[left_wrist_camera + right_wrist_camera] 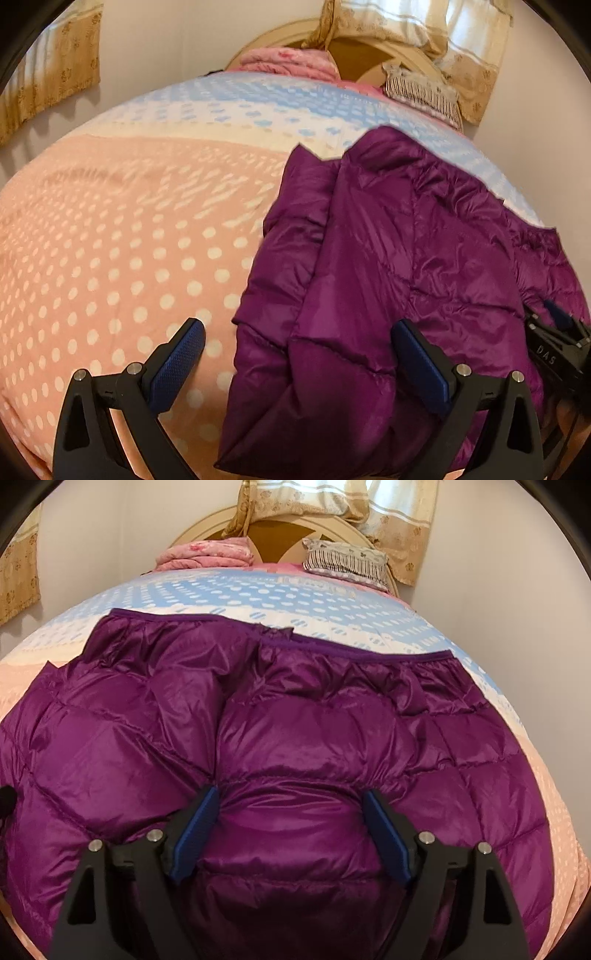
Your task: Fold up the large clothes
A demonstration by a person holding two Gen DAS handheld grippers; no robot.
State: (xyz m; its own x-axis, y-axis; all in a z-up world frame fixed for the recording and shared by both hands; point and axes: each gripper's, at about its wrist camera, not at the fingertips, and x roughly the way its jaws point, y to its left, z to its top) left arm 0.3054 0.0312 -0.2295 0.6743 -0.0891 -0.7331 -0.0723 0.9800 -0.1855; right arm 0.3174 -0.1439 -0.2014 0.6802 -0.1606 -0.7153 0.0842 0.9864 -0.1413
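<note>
A shiny purple quilted down jacket lies spread on the bed, its hem edge toward the headboard. In the left wrist view the jacket fills the right half, with one side folded over. My left gripper is open, its jaws straddling the jacket's near left edge, one finger over the blanket. My right gripper is open with both fingers pressed into a puffed section of the jacket between them. The right gripper's black body shows at the right edge of the left wrist view.
The bed is covered by a pink, cream and blue dotted blanket. A folded pink quilt and a striped pillow lie by the round headboard. Beige curtains hang behind.
</note>
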